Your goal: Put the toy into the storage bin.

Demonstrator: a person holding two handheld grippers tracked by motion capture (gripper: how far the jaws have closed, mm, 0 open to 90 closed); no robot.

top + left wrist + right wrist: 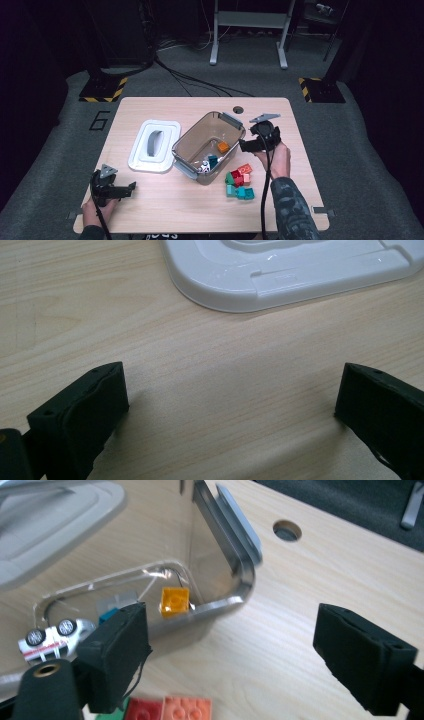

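A clear plastic bin (pixel 186 145) stands mid-table and holds an orange brick (pixel 223 147), a teal brick (pixel 213 161) and a small white toy car (pixel 204 167). Red, salmon, green and teal bricks (pixel 238 182) lie in a pile on the table just right of the bin's near corner. My right gripper (pixel 244 145) hovers by the bin's right rim, open and holding nothing. In the right gripper view its jaws (pixel 235 650) frame the bin rim (pixel 235 555), with the orange brick (pixel 174 601) and the toy car (pixel 50 639) inside. My left gripper (pixel 130 189) rests open at the near left.
The bin's white lid (pixel 154 145) lies flat left of the bin; its edge (pixel 290 275) is just ahead of my left jaws (pixel 230 400). A round cable hole (pixel 238 109) sits near the table's far edge. Bare wood lies between the lid and the near edge.
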